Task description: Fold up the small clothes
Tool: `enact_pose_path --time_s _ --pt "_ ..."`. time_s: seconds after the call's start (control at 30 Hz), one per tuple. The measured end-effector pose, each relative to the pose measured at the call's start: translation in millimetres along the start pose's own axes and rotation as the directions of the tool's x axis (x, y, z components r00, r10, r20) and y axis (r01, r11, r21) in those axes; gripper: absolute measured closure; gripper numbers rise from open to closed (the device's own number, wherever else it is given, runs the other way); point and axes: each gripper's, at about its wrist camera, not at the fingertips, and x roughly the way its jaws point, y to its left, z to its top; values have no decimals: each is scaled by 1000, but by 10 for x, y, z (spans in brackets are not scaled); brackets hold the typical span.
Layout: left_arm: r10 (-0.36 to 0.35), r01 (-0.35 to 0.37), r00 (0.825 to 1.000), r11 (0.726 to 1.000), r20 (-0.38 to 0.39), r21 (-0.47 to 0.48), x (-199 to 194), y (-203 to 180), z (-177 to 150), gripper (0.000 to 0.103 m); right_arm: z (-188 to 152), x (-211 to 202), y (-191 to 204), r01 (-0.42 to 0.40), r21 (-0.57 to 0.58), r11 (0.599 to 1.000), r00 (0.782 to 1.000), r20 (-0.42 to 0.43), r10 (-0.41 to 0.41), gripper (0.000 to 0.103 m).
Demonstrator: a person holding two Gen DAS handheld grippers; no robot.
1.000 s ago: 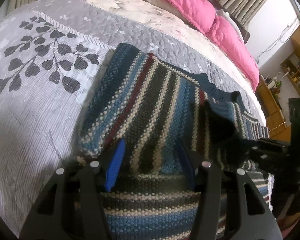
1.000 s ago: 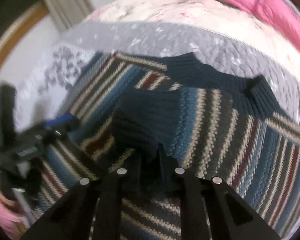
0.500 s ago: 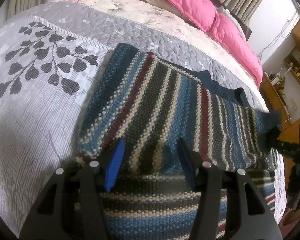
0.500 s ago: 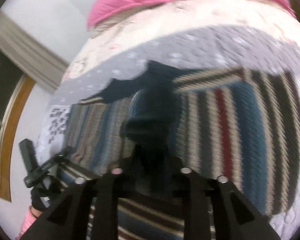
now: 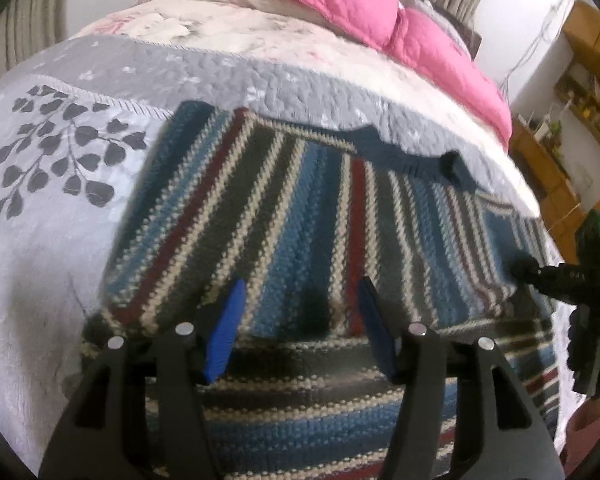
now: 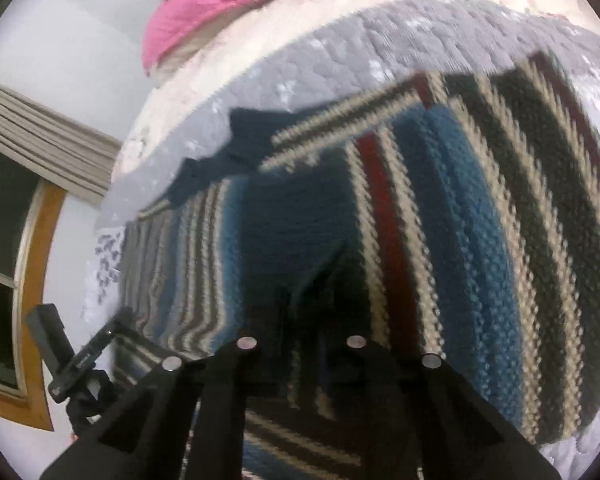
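Note:
A knitted sweater (image 5: 300,208) striped in blue, cream, dark green and maroon lies spread on the grey quilt (image 5: 260,80) of a bed. Its navy collar (image 5: 404,156) points toward the pillows. My left gripper (image 5: 300,320) hovers open over the sweater's near part, with nothing between its blue pads (image 5: 224,332). The right gripper (image 5: 540,272) shows at the sweater's right edge. In the right wrist view, my right gripper (image 6: 304,332) is shut on a navy cuff (image 6: 296,248) of the sweater (image 6: 480,240); the cloth hides its fingertips. The left gripper (image 6: 84,356) appears at the lower left.
Pink pillows (image 5: 380,8) and a floral sheet (image 5: 220,28) lie at the head of the bed. Wooden shelves (image 5: 580,92) stand to the right. A wood-framed window (image 6: 20,280) and a curtain (image 6: 40,120) are beyond the bed's other side. A leaf-print panel (image 5: 60,148) lies left of the sweater.
My right gripper has carried the navy cuff from over the sweater's middle out to its right edge. The left gripper has stayed open in about the same place.

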Motion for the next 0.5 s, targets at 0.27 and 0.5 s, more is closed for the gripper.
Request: enact_pose_path --time_s 0.27,0.5 --pt "-1 0 1000 1000 -16 -31 6 41 9 45 -74 -105 99 22 -39 999 999 29 -21 79" --pt "3 -4 1000 1000 -21 -16 -549 -33 -405 38 -845 -768 149 168 -179 969 977 158 -140 54"
